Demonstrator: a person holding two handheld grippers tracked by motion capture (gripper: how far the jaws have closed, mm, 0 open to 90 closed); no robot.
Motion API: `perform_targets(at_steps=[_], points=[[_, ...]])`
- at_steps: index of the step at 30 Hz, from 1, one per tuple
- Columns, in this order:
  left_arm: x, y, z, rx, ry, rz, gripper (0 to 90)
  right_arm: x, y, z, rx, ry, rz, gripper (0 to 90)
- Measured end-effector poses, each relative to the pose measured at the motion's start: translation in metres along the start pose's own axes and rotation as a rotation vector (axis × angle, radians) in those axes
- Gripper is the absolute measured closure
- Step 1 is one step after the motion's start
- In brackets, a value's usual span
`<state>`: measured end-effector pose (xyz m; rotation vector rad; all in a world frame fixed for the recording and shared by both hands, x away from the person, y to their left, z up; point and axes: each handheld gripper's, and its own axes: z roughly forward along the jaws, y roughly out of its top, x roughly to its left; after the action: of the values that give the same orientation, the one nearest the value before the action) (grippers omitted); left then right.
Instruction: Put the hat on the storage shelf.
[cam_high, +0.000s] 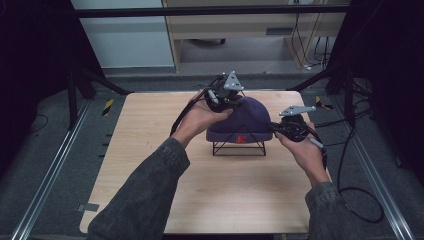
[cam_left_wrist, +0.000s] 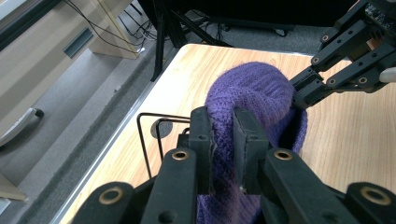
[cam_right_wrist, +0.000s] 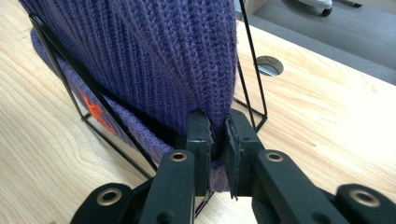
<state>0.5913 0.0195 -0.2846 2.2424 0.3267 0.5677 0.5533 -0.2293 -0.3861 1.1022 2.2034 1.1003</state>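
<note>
**Both grippers are pinching the purple hat on its wire stand**

I am looking at a purple knitted hat (cam_high: 244, 120) that is sitting over a black wire stand (cam_high: 239, 147), near the middle of the wooden table (cam_high: 150, 165) and a little toward its far side. On the folded brim of the hat an orange mark (cam_high: 241, 139) is showing, facing my side.

My left gripper (cam_high: 223, 96) is reaching the hat from the far left, at its top. In the left gripper view its two black jaws are pressing together on a fold of the purple knit (cam_left_wrist: 223, 140), so they are clamped on the hat. The same view is also showing the other gripper (cam_left_wrist: 306, 91) touching the hat from the opposite side.

My right gripper (cam_high: 280, 128) is holding the hat low at its right edge. In the right gripper view its jaws are closing on the knit (cam_right_wrist: 217, 135) just above the brim, next to a thin leg of the stand (cam_right_wrist: 252, 60).

The person's hands are gripping both tools, with grey sleeves (cam_high: 145, 195) coming in from the bottom of the high view. Black cables (cam_high: 345, 165) are lying on the floor at the right of the table.
</note>
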Motion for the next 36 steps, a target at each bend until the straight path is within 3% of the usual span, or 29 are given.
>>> perform_targets(at_steps=[14,36], points=[[-0.01,-0.009,0.007,0.028,-0.021,-0.005,79.0,0.003,-0.012,0.007,0.033,-0.005,0.01,81.2],[-0.014,-0.024,0.021,0.064,-0.044,-0.035,76.6,0.003,-0.026,0.02,0.068,-0.001,0.022,79.2]])
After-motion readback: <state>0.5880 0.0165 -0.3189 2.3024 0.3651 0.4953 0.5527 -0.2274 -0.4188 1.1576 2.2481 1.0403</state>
